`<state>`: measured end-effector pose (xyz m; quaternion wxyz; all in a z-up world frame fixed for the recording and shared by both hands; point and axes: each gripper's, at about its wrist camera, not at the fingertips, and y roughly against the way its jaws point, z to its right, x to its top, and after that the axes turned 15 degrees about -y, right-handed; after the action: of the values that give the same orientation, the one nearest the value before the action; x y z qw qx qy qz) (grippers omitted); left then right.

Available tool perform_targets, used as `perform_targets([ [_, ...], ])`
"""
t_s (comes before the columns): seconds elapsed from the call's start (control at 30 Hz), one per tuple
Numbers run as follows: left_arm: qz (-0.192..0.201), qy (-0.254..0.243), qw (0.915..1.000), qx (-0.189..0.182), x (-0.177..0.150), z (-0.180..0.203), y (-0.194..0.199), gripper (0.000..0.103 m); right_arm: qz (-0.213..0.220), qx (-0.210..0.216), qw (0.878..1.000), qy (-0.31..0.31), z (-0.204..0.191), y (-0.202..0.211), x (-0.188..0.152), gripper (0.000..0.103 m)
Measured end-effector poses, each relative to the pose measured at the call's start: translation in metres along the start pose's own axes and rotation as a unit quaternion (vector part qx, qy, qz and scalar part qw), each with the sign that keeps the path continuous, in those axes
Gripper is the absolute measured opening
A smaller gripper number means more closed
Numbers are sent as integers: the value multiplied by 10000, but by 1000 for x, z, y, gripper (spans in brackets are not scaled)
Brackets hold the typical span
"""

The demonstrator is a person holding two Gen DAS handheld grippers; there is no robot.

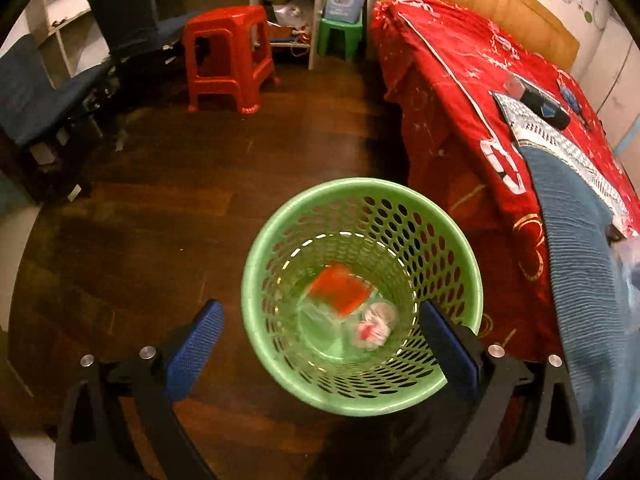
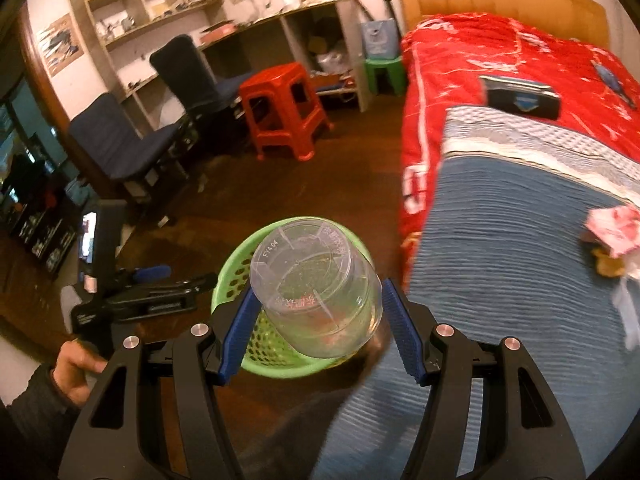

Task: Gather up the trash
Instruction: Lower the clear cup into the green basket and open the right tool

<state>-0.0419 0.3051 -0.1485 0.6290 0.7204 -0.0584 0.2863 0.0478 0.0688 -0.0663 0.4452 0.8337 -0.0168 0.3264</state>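
Observation:
A green perforated waste basket stands on the dark wood floor beside the bed. It holds a red wrapper, a crumpled white-and-red paper and clear plastic. My left gripper is open and empty above the basket's near rim. In the right wrist view my right gripper holds a clear plastic cup, bottom towards the camera, over the basket. The left pad touches the cup; a small gap shows at the right pad. The left gripper shows at the left. Crumpled trash lies on the blue blanket.
A bed with a red cover and a blue blanket fills the right side, with a black box on it. A red stool, a green stool, two dark chairs and shelves stand at the back.

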Motion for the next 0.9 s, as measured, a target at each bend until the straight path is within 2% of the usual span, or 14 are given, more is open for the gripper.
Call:
perform_targets([
  [0.3,158,146,9997,93,-18,-13,23,95,-535,113,9985,-22,-27,-59,2,63],
  [0.47,154,273,9995,74,-24,-18,27,95,-679,60,9976,89,-39,-80,-2,64],
  [0.53,155,308,9994,67,-25,-19,28,95,-706,87,9974,67,-41,-85,-3,74],
  [0.73,222,278,9994,51,-22,-13,34,95,-572,131,9983,-19,-35,-76,-5,76],
  [0.9,354,125,9993,-64,-15,3,44,95,-288,61,9996,-18,-19,-39,-7,76],
])
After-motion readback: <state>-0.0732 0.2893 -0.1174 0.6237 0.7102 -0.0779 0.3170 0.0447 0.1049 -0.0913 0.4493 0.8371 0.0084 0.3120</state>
